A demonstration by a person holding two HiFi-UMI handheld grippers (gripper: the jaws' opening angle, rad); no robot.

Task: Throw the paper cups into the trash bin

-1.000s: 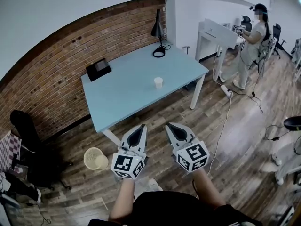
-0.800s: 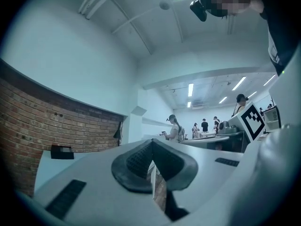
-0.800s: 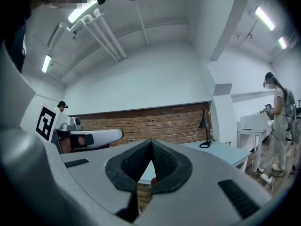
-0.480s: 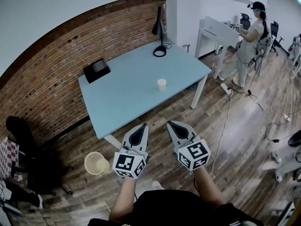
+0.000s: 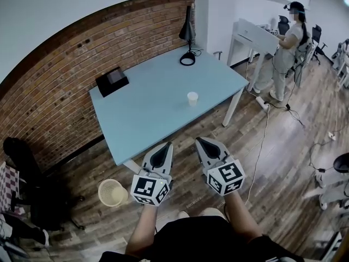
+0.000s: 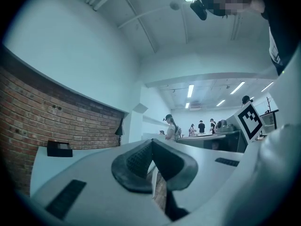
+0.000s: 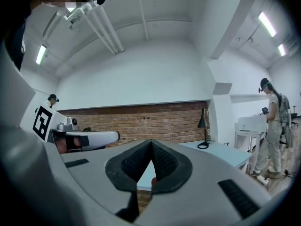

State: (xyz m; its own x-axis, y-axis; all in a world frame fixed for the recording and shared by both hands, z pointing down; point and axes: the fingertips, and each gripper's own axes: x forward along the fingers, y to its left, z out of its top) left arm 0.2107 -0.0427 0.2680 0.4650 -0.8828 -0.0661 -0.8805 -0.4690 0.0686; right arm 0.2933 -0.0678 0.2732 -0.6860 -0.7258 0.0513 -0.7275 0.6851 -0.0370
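Note:
A white paper cup (image 5: 192, 98) stands upright on the light blue table (image 5: 142, 108), near its right front edge. A pale mesh trash bin (image 5: 111, 192) sits on the wooden floor, left of the table's near corner. My left gripper (image 5: 166, 146) and right gripper (image 5: 201, 141) are held side by side, level, just short of the table's near edge. In the left gripper view the left gripper (image 6: 151, 142) has its pads together with nothing between them. In the right gripper view the right gripper (image 7: 151, 142) also has its tips touching and holds nothing.
On the table a black desk lamp (image 5: 187, 37) stands at the far corner and a black box (image 5: 112, 81) lies by the brick wall. A person (image 5: 283, 53) stands at a white desk (image 5: 253, 36) to the right. Cables (image 5: 264, 141) trail over the floor; a black chair (image 5: 27, 168) is at left.
Both grippers have come forward together, closer to the table's near edge, and the bin has slid lower in the head view. Their jaws have stayed as they were.

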